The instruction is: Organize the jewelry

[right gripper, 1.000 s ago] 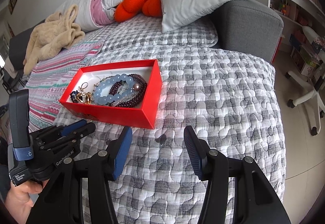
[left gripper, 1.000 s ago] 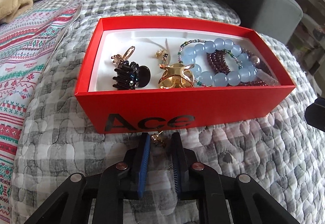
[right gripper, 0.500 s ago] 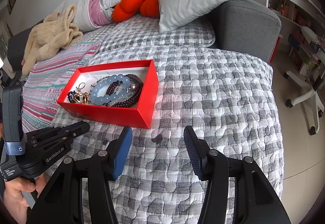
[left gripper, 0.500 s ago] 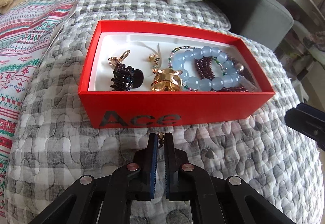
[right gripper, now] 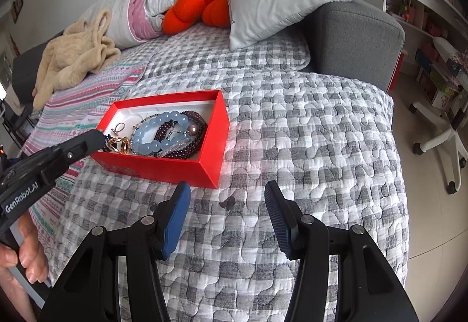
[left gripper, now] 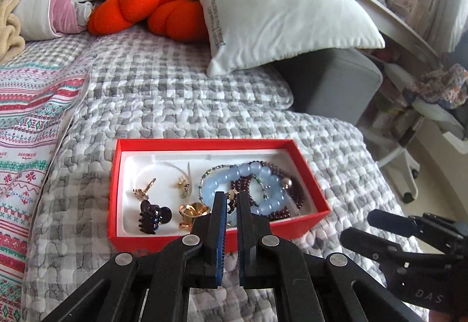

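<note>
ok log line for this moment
left gripper: shut on earring, over box | right gripper: open, idle over quilt

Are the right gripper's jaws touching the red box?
Apart. The right wrist view shows the right gripper open above quilt, short of the red box.
</note>
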Motion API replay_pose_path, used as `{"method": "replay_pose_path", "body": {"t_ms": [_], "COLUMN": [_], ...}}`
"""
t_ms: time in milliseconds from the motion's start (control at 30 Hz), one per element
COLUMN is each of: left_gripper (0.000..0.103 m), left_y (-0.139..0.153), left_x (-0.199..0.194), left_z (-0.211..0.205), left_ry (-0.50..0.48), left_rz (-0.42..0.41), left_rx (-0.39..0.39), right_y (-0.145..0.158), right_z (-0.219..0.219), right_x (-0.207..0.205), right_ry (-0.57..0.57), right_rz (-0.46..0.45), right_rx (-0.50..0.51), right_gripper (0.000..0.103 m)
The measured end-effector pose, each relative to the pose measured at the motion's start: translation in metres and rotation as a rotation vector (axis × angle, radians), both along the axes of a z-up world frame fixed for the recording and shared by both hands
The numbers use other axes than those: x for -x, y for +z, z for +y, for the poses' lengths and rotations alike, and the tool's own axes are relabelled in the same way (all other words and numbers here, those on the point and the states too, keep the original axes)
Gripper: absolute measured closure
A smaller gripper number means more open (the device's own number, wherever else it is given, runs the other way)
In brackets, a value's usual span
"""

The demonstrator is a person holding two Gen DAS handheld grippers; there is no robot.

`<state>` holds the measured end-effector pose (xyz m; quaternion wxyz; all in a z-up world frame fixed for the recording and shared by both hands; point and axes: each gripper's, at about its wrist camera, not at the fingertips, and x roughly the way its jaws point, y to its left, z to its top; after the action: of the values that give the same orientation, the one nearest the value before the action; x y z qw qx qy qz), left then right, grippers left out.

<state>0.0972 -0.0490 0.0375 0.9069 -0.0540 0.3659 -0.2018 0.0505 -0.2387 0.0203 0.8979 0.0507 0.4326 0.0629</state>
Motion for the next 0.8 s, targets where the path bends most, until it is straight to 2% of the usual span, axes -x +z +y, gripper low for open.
{"method": "replay_pose_path", "body": {"t_ms": [133, 233, 300, 433, 600, 667, 800], "left_gripper": [0.101, 0.094, 0.076, 0.059, 0.031, 0.025, 0.016], "left_y": [-0.007, -0.006, -0.004, -0.002, -0.004, -0.006, -0.007], "left_x": [-0.005, -0.004, -0.001, 0.01, 0.026, 0.032, 0.044], "left_z": [0.0, 0.001, 0.003, 0.01, 0.021, 0.026, 0.032], "left_ry": [0.035, 0.034, 0.038, 0.059, 0.102, 0.118, 0.158], "left_rz": [-0.035, -0.036, -0.034, -0.023, -0.012, -0.002, -0.003], "left_rx": [-0.06, -0.066, -0.074, -0.086, -0.125, -0.14, -0.19], "right_y": [-0.001, -0.001, 0.001, 0.006, 0.011, 0.013, 0.016], "right_z": [0.001, 0.001, 0.002, 0.003, 0.006, 0.008, 0.011], "right_x": [0.001, 0.001, 0.002, 0.004, 0.012, 0.017, 0.028], "right_ry": [-0.004, -0.007, -0.007, 0.001, -0.006, -0.014, -0.043], "right_rz": [0.0, -0.002, -0.009, -0.019, -0.014, -0.01, -0.001], "right_rx": [0.006, 0.013, 0.017, 0.021, 0.02, 0.01, 0.013], "right_gripper": [0.047, 0.047, 0.047, 0.047, 0.046, 0.037, 0.032]}}
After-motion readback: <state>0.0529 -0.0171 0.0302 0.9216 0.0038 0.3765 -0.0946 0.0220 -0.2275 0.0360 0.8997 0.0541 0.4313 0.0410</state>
